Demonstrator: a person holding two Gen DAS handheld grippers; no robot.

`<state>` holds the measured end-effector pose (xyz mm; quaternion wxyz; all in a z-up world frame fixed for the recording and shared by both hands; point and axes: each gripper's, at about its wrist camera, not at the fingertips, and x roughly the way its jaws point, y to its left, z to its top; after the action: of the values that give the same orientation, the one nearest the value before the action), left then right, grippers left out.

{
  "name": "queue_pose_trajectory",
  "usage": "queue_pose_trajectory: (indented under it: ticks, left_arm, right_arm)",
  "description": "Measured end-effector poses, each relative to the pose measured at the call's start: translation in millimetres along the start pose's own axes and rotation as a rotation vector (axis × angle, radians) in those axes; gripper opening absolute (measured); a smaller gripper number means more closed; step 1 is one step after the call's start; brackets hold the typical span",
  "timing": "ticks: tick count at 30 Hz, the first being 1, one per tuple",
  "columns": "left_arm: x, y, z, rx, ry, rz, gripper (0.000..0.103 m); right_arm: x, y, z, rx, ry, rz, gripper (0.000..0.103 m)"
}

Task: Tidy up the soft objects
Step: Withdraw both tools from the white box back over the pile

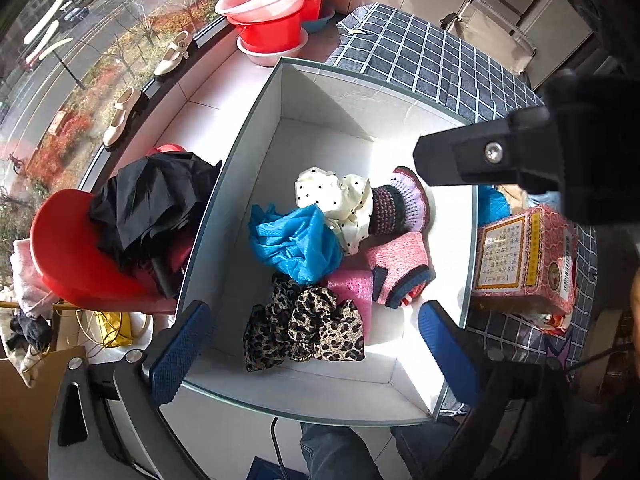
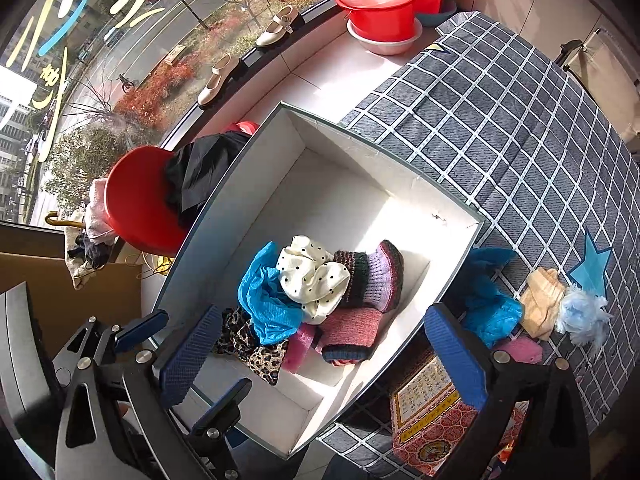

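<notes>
A white open box (image 1: pixel 256 128) (image 2: pixel 404 176) holds a pile of soft things: a leopard scrunchie (image 1: pixel 308 328) (image 2: pixel 256 352), a blue mesh cloth (image 1: pixel 292 240) (image 2: pixel 264 296), a white polka-dot scrunchie (image 1: pixel 336 196) (image 2: pixel 312 276), a purple knit piece (image 1: pixel 400 200) (image 2: pixel 376 276), a pink knit piece (image 1: pixel 400 268) (image 2: pixel 348 332). My left gripper (image 1: pixel 316 352) is open and empty above the box's near end. My right gripper (image 2: pixel 324 356) is open and empty above the pile. On the checked cloth lie a blue cloth (image 2: pixel 488 304), a beige piece (image 2: pixel 540 304), a pale blue fluffy thing (image 2: pixel 580 316) and a pink piece (image 2: pixel 520 350).
A red patterned carton (image 1: pixel 524 256) (image 2: pixel 432 420) stands right of the box. A red stool with a black cloth (image 1: pixel 148 208) (image 2: pixel 200 172) is left of the box. Stacked red basins (image 1: pixel 272 20) (image 2: pixel 380 4) and shoes (image 1: pixel 172 58) are by the window.
</notes>
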<state>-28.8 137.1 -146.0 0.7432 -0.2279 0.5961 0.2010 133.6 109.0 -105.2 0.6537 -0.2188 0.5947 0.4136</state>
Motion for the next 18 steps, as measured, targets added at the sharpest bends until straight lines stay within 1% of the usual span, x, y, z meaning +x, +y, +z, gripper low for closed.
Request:
queue_pose_trajectory:
  ticks: [1, 4, 5, 7, 9, 14, 18]
  left_arm:
    - [3.0, 3.6, 0.6, -0.021, 0.01, -0.017, 0.103]
    - [16.8, 14.9, 1.7, -0.1, 0.069, -0.118, 0.103]
    - [20.4, 17.2, 2.1, -0.111, 0.083, -0.123, 0.103]
    - [23.8, 18.7, 2.5, -0.113, 0.096, -0.123, 0.103]
    - [22.0, 15.4, 3.6, -0.095, 0.102, -0.123, 0.103]
    - [9.2, -1.1, 7.0, -0.046, 0.118, -0.072, 0.103]
    - [5.8, -7.1, 8.5, -0.031, 0.127, -0.044, 0.103]
  right_arm:
    - [-3.2, -1.1, -0.8, 0.002, -0.005, 0.002, 0.102]
    - [-12.9, -5.0, -4.0, 0.019, -0.018, 0.024, 0.102]
    - [-15.7, -6.5, -5.4, 0.03, -0.018, 0.039, 0.102]
    - [-20.6, -9.0, -8.5, 0.051, -0.016, 0.053, 0.102]
    - [-26.1, -10.5, -11.3, 0.059, -0.017, 0.045, 0.102]
    - [-38.9, -12.6, -17.0, 0.054, -0.032, 0.01, 0.102]
    - [-46.9, -11.7, -21.7, 0.023, -0.049, -0.017, 0.102]
